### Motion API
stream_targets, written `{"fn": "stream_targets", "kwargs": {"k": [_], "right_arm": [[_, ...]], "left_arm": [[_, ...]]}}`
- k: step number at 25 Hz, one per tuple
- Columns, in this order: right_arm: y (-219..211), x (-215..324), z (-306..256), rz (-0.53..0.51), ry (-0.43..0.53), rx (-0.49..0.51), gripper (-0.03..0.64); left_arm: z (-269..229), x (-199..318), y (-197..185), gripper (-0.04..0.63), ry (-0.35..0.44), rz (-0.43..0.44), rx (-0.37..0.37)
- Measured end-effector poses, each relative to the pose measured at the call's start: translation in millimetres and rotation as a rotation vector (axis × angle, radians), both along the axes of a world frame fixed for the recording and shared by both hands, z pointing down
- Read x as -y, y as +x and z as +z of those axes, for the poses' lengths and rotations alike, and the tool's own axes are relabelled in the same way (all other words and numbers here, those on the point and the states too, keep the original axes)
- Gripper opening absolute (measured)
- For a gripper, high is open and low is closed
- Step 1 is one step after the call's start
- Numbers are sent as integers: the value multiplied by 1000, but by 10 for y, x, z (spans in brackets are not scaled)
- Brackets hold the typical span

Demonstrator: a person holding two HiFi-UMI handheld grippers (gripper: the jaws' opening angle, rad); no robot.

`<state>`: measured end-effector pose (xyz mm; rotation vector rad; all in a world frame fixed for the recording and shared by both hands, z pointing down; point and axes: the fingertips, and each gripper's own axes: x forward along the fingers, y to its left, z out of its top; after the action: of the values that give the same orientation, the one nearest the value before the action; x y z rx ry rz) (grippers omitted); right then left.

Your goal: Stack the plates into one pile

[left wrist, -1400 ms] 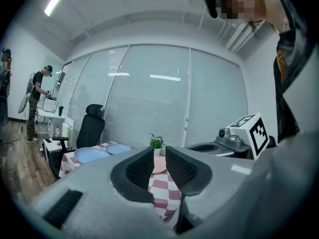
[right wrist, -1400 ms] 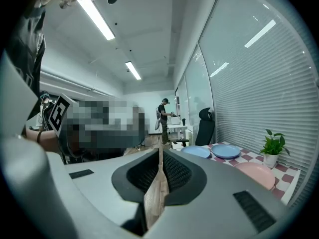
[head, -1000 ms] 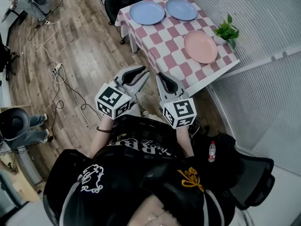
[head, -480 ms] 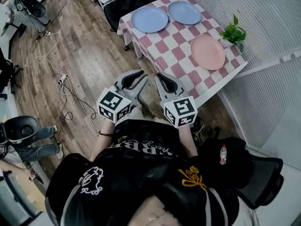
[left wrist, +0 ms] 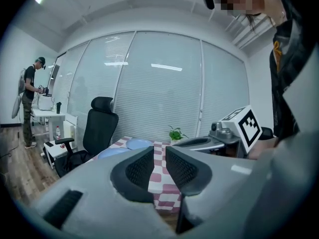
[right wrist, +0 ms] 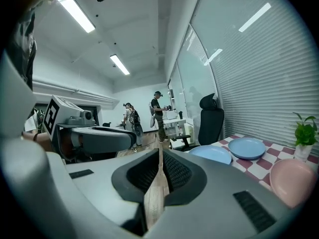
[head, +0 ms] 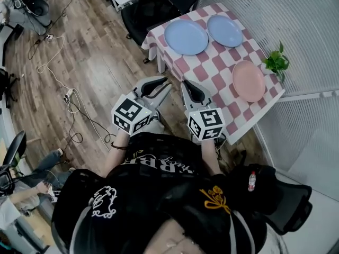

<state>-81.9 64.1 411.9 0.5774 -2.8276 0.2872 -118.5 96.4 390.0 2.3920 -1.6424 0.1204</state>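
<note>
Two blue plates (head: pixel 186 37) and a pink plate (head: pixel 249 81) now nearer ahead of the closed, empty left gripper (head: pixel 162 85) and right gripper (head: pixel 187 85); stacking not begun.

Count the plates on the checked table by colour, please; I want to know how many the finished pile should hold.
Blue plates: 2
Pink plates: 1
Total: 3
</note>
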Motion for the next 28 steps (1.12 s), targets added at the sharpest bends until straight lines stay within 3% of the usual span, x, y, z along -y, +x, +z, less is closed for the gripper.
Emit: {"fn": "stream_targets", "kwargs": {"k": [5, 11, 19, 28], "right_arm": [[-444, 121, 55, 42, -22, -10, 31], [-661, 267, 170, 82, -29, -58, 31], [-486, 665, 241, 191, -47, -103, 31], [-297, 1369, 462, 284, -92, -127, 31]], "left_arm": [[75, 35, -475, 84, -11, 32, -13], [193, 144, -845, 84, -25, 40, -47], [239, 391, -940, 84, -40, 69, -127], [450, 890, -1110, 84, -105, 59, -110]]}}
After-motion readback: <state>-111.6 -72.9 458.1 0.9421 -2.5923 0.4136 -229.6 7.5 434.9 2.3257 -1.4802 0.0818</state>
